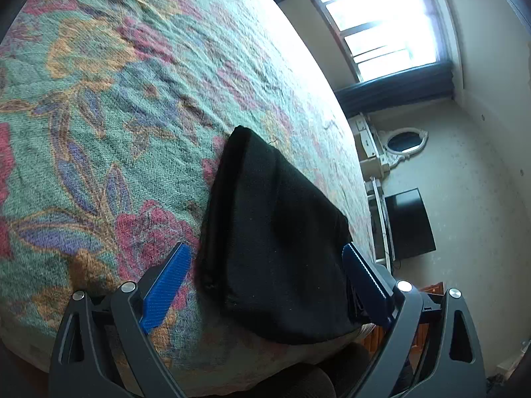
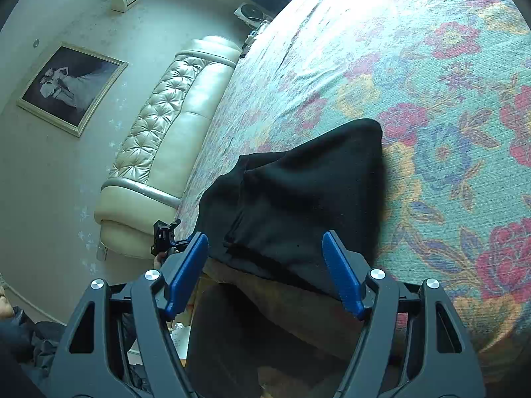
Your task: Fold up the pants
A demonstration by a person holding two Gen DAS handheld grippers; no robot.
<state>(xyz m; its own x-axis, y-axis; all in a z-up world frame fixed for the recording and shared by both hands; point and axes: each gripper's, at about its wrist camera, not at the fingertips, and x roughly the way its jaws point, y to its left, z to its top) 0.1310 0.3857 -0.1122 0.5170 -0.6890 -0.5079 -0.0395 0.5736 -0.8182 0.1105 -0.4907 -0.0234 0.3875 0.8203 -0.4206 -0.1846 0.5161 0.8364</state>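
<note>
The black pants [image 1: 275, 238] lie folded into a compact bundle near the edge of the bed, also seen in the right wrist view [image 2: 298, 199]. My left gripper [image 1: 268, 282] is open, its blue fingers [image 1: 166, 285] standing on either side of the bundle's near end, holding nothing. My right gripper [image 2: 265, 272] is open too, its blue fingers [image 2: 341, 278] spread just short of the bundle's near edge. The left gripper's tip [image 2: 164, 235] shows at the bundle's left in the right wrist view.
The bed is covered by a floral green, red and blue bedspread [image 1: 116, 116]. A cream tufted headboard [image 2: 166, 132] and framed picture [image 2: 71, 86] are at the left. A window [image 1: 381, 23], mirror [image 1: 406, 141] and dark screen [image 1: 410, 225] line the far wall.
</note>
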